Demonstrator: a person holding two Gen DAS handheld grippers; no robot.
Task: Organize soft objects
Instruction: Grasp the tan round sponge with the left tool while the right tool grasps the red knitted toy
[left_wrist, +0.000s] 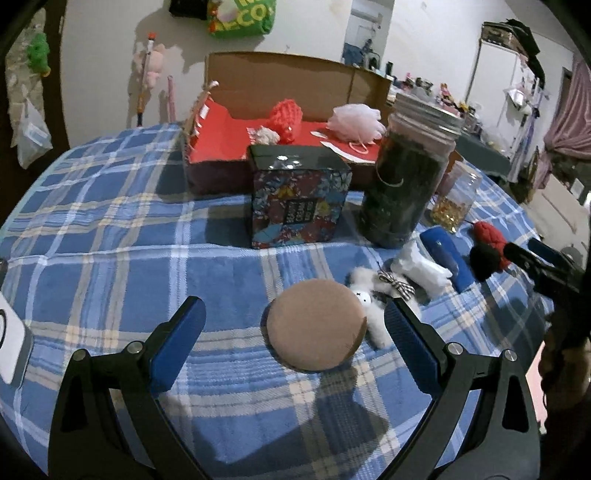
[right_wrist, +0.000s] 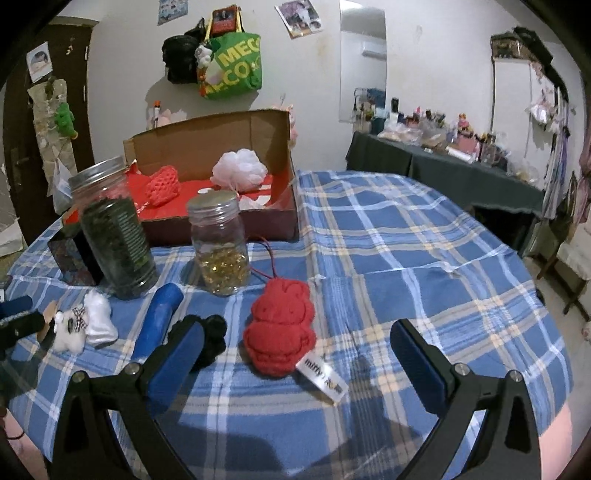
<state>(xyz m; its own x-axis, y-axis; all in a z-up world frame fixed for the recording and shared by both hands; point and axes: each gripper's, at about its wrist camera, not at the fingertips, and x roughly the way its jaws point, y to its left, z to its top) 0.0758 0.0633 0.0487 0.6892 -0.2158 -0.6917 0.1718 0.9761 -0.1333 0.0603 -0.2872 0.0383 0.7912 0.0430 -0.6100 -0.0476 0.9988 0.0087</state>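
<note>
Left gripper gapes wide over a flat, round tan felt pad on the blue plaid cloth. Right gripper, likewise apart, frames a knitted red plush. Beyond, a red-lined cardboard box holds a white mesh pouf.

Tongs (spread wide) flank brown puff.

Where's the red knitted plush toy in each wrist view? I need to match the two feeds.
Left wrist view: red knitted plush toy lies at the far right edge, on the plaid cloth beside a black pompom.
Right wrist view: the toy lies centre frame, just ahead of the open right gripper.
Shared landmark: the tall jar of dark leaves.
</note>
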